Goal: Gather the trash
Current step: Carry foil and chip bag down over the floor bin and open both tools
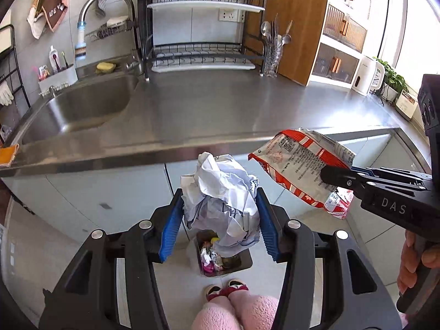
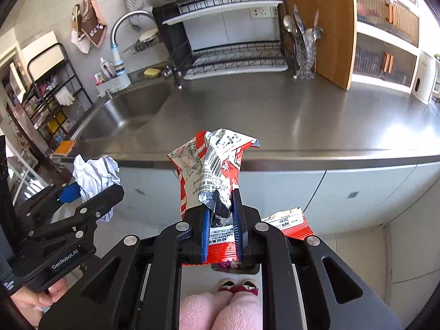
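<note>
While both grippers hang in front of the stainless steel counter (image 1: 220, 104), each has trash clamped between its blue pads. At the counter's left end the sink (image 1: 82, 110) is sunk into the steel, with a curved faucet (image 1: 104, 0) behind it and a yellow sponge (image 1: 105, 67) on the back rim. An orange cloth (image 1: 8, 155) lies at the front left corner. To the right of the sink, a black 2-tier dish rack (image 1: 203, 27) stands along the back edge, and a glass holder of spoons (image 1: 273, 55) is just beside its right end. A wooden board (image 1: 288, 22) leans upright next to that, and a white kettle (image 1: 368, 75) sits near the back right corner.

The left gripper (image 1: 220, 220) is closed on a crumpled white paper wad (image 1: 222, 192), held off the counter and past its front edge, above a small open trash bin (image 1: 222, 253) on the floor that already holds wrappers. The right gripper (image 2: 221, 231) pinches a red and white snack bag (image 2: 209, 170) with its fingers close together; the bag sticks up in front of the counter's front edge. A 2nd red wrapper (image 2: 288, 224) shows just right of that gripper, though what it rests on I cannot tell. Pink fuzzy trouser legs (image 1: 236, 313) and slippers (image 1: 227, 290) stand beside the bin.
</note>
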`<action>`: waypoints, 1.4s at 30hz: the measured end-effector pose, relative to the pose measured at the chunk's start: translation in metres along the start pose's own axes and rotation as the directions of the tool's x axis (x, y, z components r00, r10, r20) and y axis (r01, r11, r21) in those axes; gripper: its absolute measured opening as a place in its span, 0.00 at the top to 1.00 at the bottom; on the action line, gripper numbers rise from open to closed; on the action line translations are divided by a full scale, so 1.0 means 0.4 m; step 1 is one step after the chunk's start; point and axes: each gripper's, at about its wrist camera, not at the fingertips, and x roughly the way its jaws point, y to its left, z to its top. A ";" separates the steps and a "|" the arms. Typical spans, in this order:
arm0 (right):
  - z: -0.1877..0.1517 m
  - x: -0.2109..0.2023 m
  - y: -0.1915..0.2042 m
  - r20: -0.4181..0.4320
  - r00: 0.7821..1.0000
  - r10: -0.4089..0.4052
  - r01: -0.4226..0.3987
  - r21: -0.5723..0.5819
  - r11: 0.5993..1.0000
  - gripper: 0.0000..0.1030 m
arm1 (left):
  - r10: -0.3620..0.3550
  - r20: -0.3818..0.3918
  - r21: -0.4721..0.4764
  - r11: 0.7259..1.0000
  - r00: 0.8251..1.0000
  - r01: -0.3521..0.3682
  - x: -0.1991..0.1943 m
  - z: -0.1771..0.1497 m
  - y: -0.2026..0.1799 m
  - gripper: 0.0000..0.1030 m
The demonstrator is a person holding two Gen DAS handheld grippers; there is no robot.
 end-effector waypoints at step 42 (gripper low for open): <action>-0.424 0.915 -0.221 -0.448 0.893 -0.047 0.137 0.170 0.976 0.85 | 0.033 -0.520 -0.060 0.995 0.853 -0.075 0.958 -0.513 0.103 0.52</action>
